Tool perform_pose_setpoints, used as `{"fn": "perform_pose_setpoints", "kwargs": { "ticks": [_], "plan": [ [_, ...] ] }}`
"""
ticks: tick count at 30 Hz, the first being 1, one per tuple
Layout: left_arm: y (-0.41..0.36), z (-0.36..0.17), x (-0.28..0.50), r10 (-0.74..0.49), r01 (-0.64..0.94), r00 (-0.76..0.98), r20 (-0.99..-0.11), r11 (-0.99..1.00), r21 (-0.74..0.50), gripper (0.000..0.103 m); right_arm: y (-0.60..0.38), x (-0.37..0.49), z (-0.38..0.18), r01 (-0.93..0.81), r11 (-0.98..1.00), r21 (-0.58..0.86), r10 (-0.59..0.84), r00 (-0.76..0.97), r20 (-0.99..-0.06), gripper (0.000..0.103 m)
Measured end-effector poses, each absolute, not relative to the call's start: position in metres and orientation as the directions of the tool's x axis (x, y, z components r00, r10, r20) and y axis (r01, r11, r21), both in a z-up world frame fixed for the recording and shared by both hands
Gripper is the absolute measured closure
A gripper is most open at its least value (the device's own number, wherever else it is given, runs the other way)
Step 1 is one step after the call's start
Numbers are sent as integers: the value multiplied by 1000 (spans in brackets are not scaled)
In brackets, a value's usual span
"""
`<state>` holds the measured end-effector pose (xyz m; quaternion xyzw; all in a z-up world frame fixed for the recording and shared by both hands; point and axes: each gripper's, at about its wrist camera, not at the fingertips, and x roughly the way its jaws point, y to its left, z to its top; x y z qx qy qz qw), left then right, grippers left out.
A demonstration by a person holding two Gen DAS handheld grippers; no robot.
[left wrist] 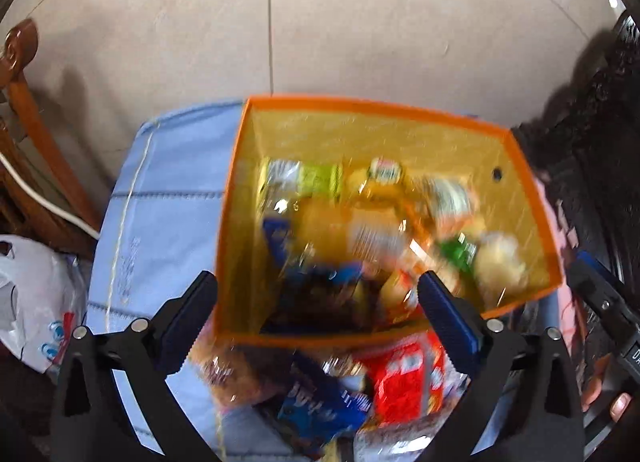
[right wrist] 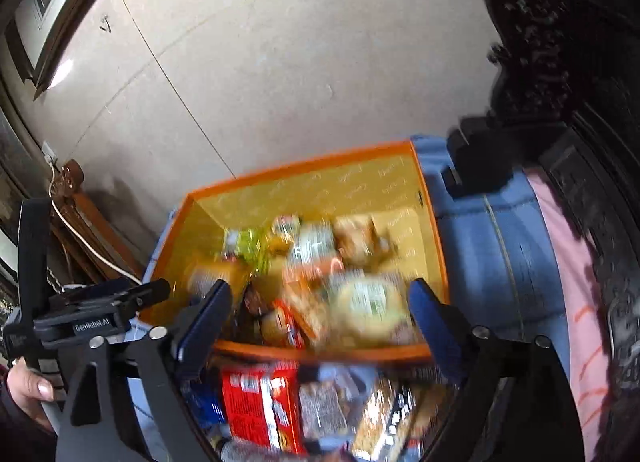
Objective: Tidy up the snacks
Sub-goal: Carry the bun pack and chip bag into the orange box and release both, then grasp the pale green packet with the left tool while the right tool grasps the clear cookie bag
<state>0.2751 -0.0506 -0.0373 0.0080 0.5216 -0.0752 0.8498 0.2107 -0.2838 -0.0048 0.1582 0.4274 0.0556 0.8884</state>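
An orange box with a yellow inside stands on a blue cloth and holds several blurred snack packets. It also shows in the right wrist view. More snacks lie in front of it: a red packet and a blue packet; the red packet shows in the right view too. My left gripper is open and empty above the box's near edge. My right gripper is open and empty, also above the near edge.
The blue cloth covers the surface beside the box. A wooden chair and a white plastic bag stand at the left. Dark carved furniture is at the right. A beige wall is behind.
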Motion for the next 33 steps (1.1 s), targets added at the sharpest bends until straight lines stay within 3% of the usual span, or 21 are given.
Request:
{"fn": "perform_pose_setpoints", "kwargs": {
  "ticks": [8,18,33],
  "plan": [
    [-31,-54,184,-133,226,391,-911,973,-45,5,-277,129,-39,67,965,253,182,522,-833,5],
    [-30,-122,67,-126,314,183,-975,947,-64,5,-268,55,-60,123,947,298,213,455,-865,4],
    [-47,-144,21,-150,326,86,-985,938,-115,5,-256,16,-67,123,946,300,223,426,-877,4]
  ]
}}
